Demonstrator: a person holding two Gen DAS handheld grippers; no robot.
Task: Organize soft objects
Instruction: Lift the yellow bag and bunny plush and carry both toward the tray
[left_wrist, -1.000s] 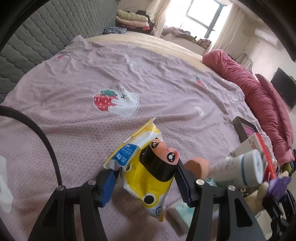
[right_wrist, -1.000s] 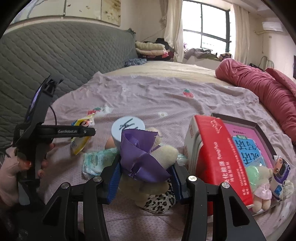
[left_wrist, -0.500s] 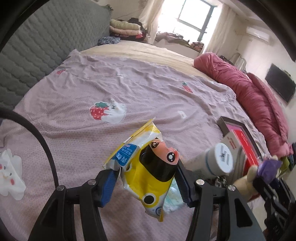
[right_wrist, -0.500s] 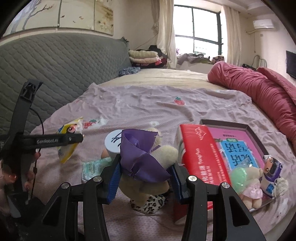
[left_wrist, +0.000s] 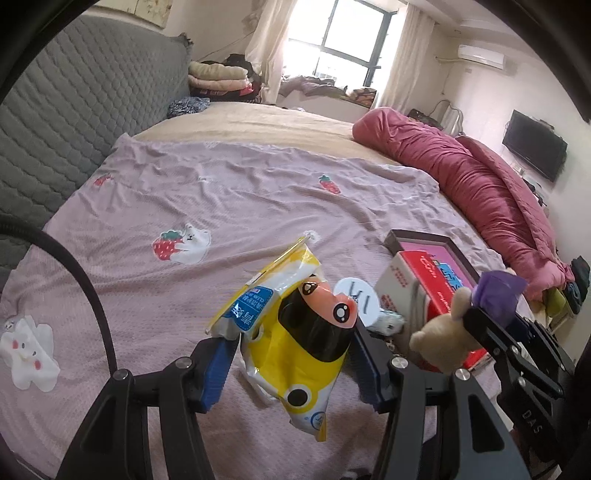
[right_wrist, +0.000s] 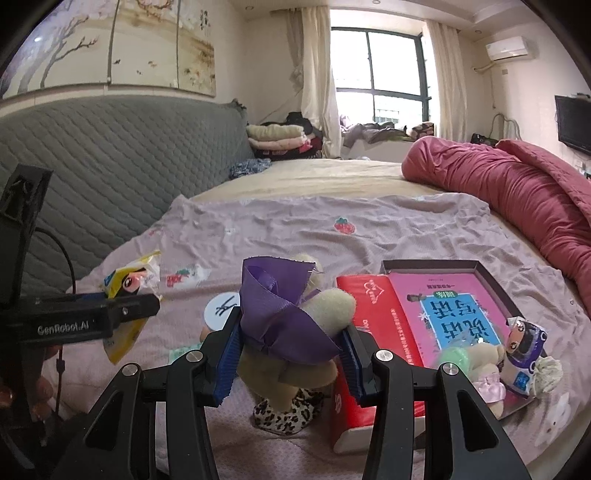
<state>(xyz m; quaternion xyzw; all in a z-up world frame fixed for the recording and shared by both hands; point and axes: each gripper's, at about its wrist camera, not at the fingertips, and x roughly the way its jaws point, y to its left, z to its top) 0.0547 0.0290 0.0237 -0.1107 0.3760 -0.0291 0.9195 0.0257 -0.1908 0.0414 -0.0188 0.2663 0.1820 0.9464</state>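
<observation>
My left gripper (left_wrist: 291, 365) is shut on a yellow cartoon wipes pack (left_wrist: 295, 332) and holds it above the purple bedsheet (left_wrist: 221, 206). The same pack (right_wrist: 127, 284) shows at the left of the right wrist view. My right gripper (right_wrist: 288, 354) is shut on a beige teddy bear with a purple ribbon (right_wrist: 288, 321), lifted above the bed. The bear (left_wrist: 447, 332) also shows at the right of the left wrist view. A dark shallow box with a pink book (right_wrist: 461, 314) holds a small plush doll (right_wrist: 476, 365) and a cartoon pack (right_wrist: 524, 354).
A red and white tissue pack (right_wrist: 373, 332) stands against the box. A white round-capped tube (right_wrist: 219, 314) and a green pack (right_wrist: 181, 356) lie behind the bear. A red duvet (left_wrist: 480, 184) runs along the right side. A grey quilted headboard (left_wrist: 74, 122) is at the left.
Both grippers have risen and tilted up with their loads, so more of the room shows. The bear now appears higher at the right of the left wrist view.
</observation>
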